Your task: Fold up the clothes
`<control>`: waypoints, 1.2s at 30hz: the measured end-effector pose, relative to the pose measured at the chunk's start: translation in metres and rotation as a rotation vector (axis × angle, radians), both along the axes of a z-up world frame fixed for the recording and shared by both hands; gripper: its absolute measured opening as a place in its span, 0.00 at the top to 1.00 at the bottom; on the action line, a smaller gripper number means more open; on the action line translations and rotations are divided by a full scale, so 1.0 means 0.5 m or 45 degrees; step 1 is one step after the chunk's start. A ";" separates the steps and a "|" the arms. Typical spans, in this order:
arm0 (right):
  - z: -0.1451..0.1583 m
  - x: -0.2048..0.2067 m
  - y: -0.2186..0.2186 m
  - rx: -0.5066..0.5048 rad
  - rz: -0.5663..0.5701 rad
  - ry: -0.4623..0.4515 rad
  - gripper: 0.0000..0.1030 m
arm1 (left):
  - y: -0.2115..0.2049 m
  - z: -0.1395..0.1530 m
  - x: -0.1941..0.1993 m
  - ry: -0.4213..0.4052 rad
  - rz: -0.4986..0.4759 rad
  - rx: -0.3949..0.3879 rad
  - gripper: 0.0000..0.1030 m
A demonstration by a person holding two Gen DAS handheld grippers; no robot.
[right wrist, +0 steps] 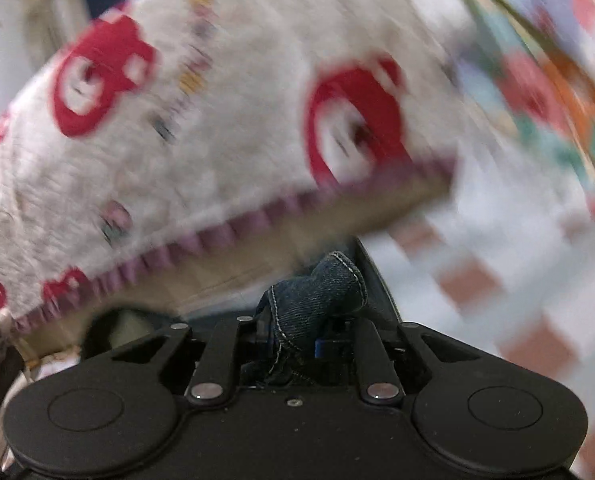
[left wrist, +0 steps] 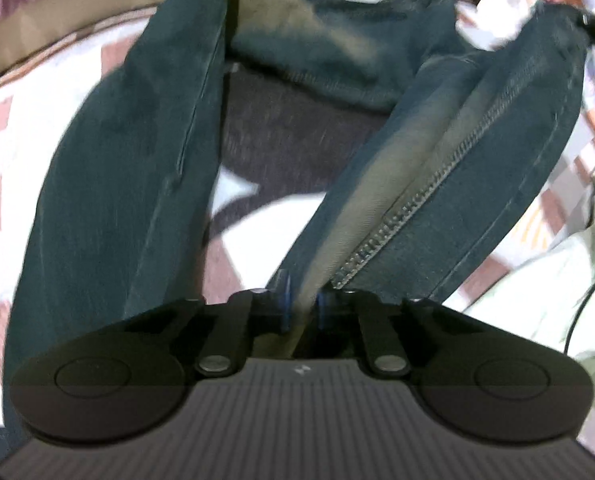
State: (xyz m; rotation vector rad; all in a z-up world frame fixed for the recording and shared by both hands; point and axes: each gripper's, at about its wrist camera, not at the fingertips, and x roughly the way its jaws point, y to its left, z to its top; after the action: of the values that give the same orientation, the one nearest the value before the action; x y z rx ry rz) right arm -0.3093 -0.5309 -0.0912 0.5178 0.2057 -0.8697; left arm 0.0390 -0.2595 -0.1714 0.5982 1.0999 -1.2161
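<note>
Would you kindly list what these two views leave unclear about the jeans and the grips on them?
- Right wrist view: most of the jeans hidden below the right gripper; only a pinched fold shows.
- Left wrist view: left gripper covers the pinched denim edge; waistband cut off or blurred.
- Right wrist view: patterned blanket smeared by motion blur.

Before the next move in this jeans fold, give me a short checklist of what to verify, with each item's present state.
1. Left gripper clamped on the jeans: ok, denim runs between its closed fingers.
2. Right gripper clamped on denim: ok, a bunched stitched fold sticks out between its fingers.
3. Both grips are on the same garment: cannot tell, the right wrist view shows only a small wad.
4. Jeans legs lying flat: not ok, they are spread apart and twisted, one with its inner seam showing.
5. Checked bedspread free for the fold: cannot tell, a dark cloth lies between the legs.
6. Sharp views: not ok, the right wrist view is badly blurred.
</note>
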 end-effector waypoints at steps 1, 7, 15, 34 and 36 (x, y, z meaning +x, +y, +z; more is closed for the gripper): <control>0.036 0.012 -0.005 -0.051 0.005 -0.006 0.85 | -0.014 0.022 -0.001 -0.008 -0.019 -0.019 0.90; 0.158 -0.082 0.004 -0.264 -0.259 -0.010 0.86 | -0.128 0.100 -0.041 0.267 -0.170 -0.163 0.91; -0.060 -0.310 -0.028 -0.013 -0.741 0.444 0.85 | -0.323 -0.069 -0.238 0.219 -0.346 0.059 0.86; -0.015 -0.317 0.000 0.189 -0.976 0.476 0.54 | 0.178 0.088 0.127 -0.155 0.428 -0.109 0.56; 0.005 -0.323 0.011 0.129 -0.982 0.431 0.49 | 0.202 0.079 0.119 -0.144 0.414 -0.094 0.56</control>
State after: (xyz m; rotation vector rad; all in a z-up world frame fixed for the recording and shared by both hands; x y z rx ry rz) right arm -0.4706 -0.5254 -0.0889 0.5473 0.3706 -1.7096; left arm 0.0984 -0.1585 -0.1321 0.4077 1.0071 -0.9258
